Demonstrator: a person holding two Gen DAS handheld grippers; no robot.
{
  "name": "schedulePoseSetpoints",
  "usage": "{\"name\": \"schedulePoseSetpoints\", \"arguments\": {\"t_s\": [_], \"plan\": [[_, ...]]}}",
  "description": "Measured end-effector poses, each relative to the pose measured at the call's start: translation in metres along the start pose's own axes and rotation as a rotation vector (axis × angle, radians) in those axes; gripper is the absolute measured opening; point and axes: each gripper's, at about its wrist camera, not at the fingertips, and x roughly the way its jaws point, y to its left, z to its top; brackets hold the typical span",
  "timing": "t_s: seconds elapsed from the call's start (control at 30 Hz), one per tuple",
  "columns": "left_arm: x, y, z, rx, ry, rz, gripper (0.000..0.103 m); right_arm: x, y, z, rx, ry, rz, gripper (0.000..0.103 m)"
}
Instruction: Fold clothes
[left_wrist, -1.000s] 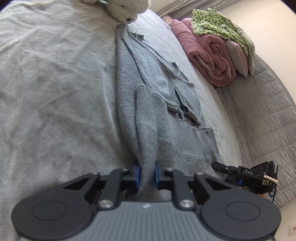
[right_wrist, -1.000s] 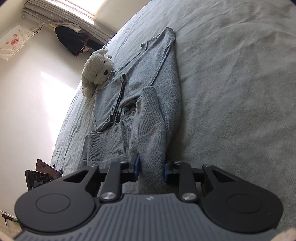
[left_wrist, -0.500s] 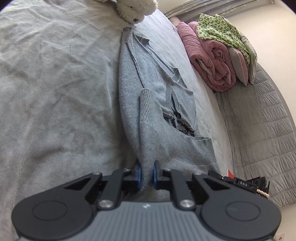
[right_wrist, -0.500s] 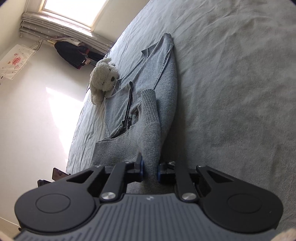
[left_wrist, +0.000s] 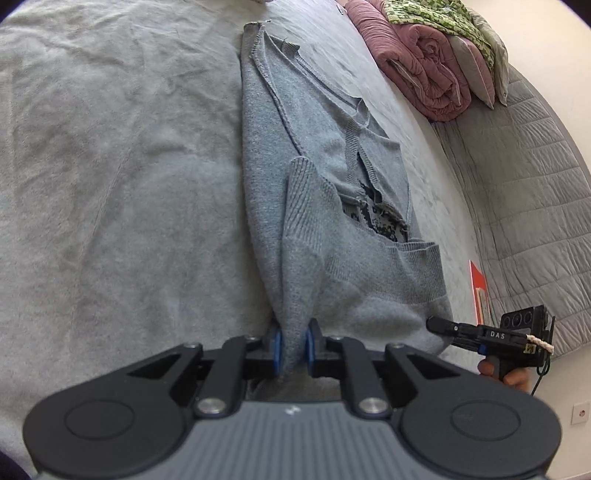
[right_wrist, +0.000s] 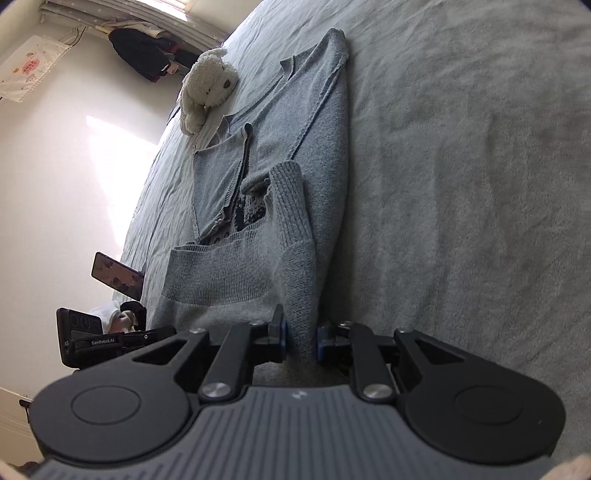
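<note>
left wrist | left gripper (left_wrist: 292, 345) pinching grey sweater (left_wrist: 325, 192) | bed (left_wrist: 110, 166)

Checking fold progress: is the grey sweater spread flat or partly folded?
Partly folded: the grey sweater has both sides turned inward, a sleeve lying lengthwise on top.

the part of the grey sweater (left_wrist: 325, 206) between the blue pads (left_wrist: 276, 345) is hidden, so it is not clear how many layers the left gripper (left_wrist: 292, 347) pinches. the dark pattern (right_wrist: 251, 212) under the folded panel shows only in part, and the pink quilt (left_wrist: 417, 70) is cut by the top edge. the poster (right_wrist: 31, 70) on the wall has writing too small to read.
</note>
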Motion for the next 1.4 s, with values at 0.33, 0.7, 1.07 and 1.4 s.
{"name": "schedulePoseSetpoints", "arguments": {"t_s": [0.33, 0.7, 1.07, 1.4], "plan": [[-0.021, 0.034, 0.018, -0.124, -0.114, -0.027, 0.019, -0.038, -0.026, 0.004, 0.098, -0.122, 0.024, 0.034], [0.011, 0.044, 0.037, -0.210, -0.200, -0.079, 0.018, 0.000, -0.050, 0.031, 0.225, -0.191, 0.108, 0.029], [-0.001, 0.019, 0.034, -0.057, -0.288, 0.038, 0.005, -0.012, -0.023, 0.023, 0.072, -0.282, -0.012, 0.006], [-0.003, 0.030, 0.021, -0.007, -0.153, 0.007, 0.021, -0.011, -0.033, 0.009, 0.061, -0.202, 0.010, 0.031]]}}
